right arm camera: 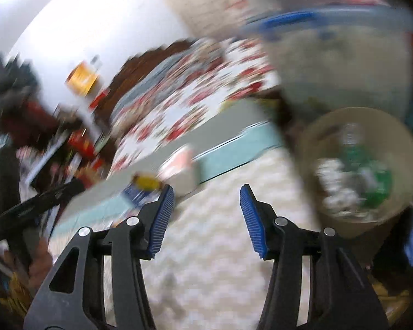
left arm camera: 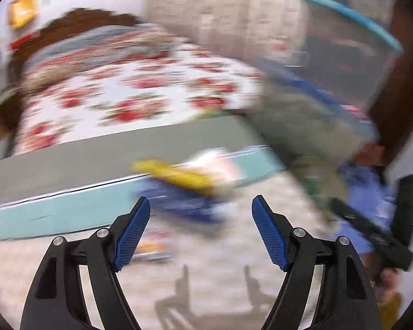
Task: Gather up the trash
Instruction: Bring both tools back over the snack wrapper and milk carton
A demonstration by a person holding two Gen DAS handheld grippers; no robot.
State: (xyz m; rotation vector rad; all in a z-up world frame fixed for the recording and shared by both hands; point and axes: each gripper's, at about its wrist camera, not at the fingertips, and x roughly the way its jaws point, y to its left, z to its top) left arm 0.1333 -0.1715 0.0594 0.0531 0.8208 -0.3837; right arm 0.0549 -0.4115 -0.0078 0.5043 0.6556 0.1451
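Beside the bed's teal edge | crumpled yellow-and-blue wrapper point(left arm camera: 179, 189) on pale tiled floor point(left arm camera: 212, 288) | my left hand-held gripper point(left arm camera: 201, 228) and right hand-held gripper point(right arm camera: 206, 217) both released, empty | risk: blur hides wrapper, I could clamp short.

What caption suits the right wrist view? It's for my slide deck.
Open right gripper above a pale floor, tan bin of trash alongside.

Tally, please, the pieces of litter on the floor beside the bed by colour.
Yellow wrapper: 1
Blue packet: 1
White-pink packet: 1
Multicoloured wrapper: 1
Total: 4; blur may hide more.
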